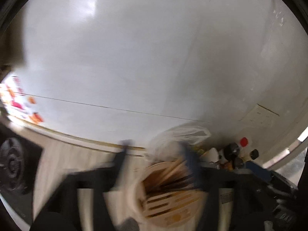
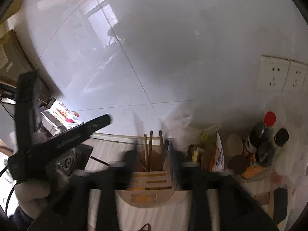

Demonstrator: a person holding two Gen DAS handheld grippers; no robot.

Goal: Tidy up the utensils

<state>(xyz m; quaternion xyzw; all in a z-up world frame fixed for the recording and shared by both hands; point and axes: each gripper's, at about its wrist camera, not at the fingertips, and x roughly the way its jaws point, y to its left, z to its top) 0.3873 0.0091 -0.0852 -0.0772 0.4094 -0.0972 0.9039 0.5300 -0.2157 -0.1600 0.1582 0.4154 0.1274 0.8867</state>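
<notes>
Claws first: the right claw stands partly open, its two dark fingers either side of the chopsticks that stick up from the utensil holder, and no pad visibly presses on them. The left claw is spread wide in its own blurred view, with the same cream holder and its wooden sticks between and below the fingers; it grips nothing that can be seen. From the right wrist view the left claw's black body reaches in from the left, gripped by a person's gloved hand.

The holder sits on the pale striped desk against the white tiled wall, with a plastic bag, sauce bottles and a packet to its right.

By my reading, the sticks are lodged in the holder and the placing step looks finished. Next would call for drawing both claws clear without snagging the upright sticks, then finding any utensil not yet sorted; none shows here.
</notes>
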